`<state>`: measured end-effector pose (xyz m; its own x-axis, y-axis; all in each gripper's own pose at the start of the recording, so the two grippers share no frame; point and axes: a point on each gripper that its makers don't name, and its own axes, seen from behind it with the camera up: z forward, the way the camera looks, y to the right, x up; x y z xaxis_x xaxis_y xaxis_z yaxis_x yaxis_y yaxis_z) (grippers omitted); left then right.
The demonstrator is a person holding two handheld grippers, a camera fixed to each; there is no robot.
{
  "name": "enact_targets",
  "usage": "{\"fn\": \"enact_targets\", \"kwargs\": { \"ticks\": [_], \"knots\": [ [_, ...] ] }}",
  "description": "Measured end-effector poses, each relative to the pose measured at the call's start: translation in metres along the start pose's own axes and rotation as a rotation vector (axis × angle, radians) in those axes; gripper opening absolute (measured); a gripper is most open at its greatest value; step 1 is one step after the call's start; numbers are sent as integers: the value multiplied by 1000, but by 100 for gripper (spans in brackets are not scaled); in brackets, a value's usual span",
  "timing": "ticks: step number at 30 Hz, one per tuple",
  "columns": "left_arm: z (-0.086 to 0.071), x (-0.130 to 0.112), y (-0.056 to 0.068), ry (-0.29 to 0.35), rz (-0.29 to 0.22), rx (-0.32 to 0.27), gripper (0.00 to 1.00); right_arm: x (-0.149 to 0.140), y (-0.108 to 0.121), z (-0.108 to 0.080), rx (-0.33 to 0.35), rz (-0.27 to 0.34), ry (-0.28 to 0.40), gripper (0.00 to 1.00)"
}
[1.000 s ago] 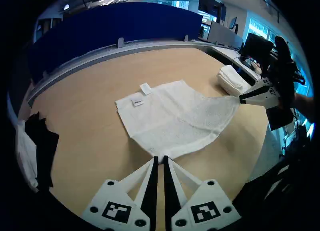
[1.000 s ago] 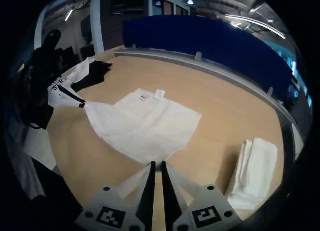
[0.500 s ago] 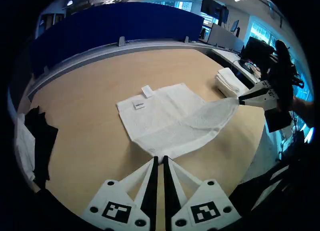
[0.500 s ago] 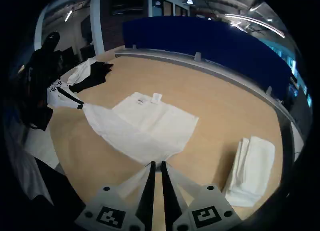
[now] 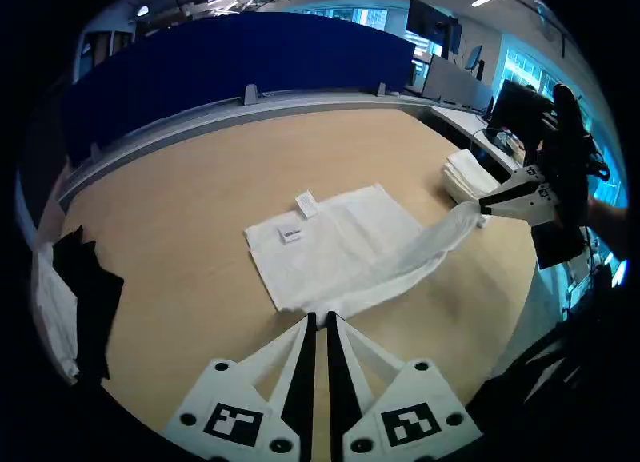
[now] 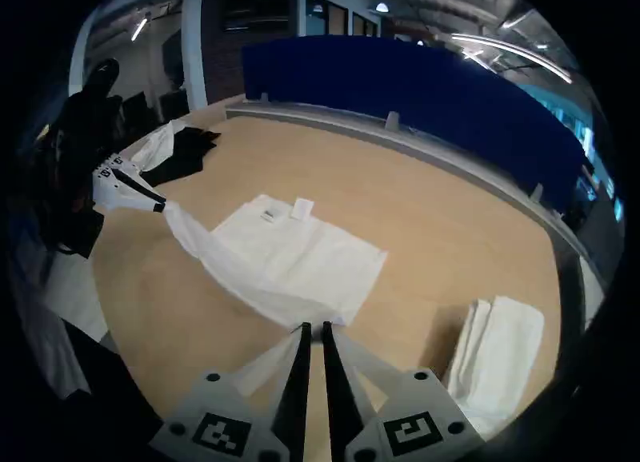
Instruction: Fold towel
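A white towel [image 5: 344, 242] lies on the wooden table [image 5: 200, 190], its near edge lifted and stretched into a narrow band between both grippers. My left gripper [image 5: 320, 318] is shut on one near corner. At the right, my right gripper [image 5: 483, 210], held by a hand, pinches the other corner. In the right gripper view the towel [image 6: 296, 258] lies ahead, my right gripper [image 6: 314, 328] is shut on its corner, and my left gripper [image 6: 162, 206] holds the far end of the band at the left. Two small tags [image 5: 305, 203] sit on the towel's far part.
A stack of folded white towels [image 5: 472, 174] [image 6: 496, 358] rests near the table edge. A black and white cloth pile [image 5: 72, 302] [image 6: 180, 146] lies at the other end. A blue partition [image 5: 240, 54] runs along the far side. Monitors [image 5: 516, 94] stand beyond.
The lifted near edge has tightened from a wide sagging sheet into a narrow band. Less of the towel now hangs between the grippers, and more lies flat.
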<state>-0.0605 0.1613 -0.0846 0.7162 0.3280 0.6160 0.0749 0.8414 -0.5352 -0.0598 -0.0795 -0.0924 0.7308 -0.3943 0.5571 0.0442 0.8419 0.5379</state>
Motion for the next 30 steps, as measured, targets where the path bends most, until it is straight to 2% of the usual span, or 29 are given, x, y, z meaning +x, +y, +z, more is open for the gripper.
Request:
{"fn": "enact_targets", "kwargs": {
  "ticks": [6, 15, 30],
  "knots": [
    [9, 18, -10, 16, 13, 12, 9, 18, 15, 10, -15, -15, 12, 11],
    [30, 34, -24, 30, -13, 19, 9, 31, 36, 36, -41, -34, -3, 11],
    [73, 36, -46, 18, -10, 30, 9, 23, 58, 77, -45, 2, -44, 11]
  ]
}}
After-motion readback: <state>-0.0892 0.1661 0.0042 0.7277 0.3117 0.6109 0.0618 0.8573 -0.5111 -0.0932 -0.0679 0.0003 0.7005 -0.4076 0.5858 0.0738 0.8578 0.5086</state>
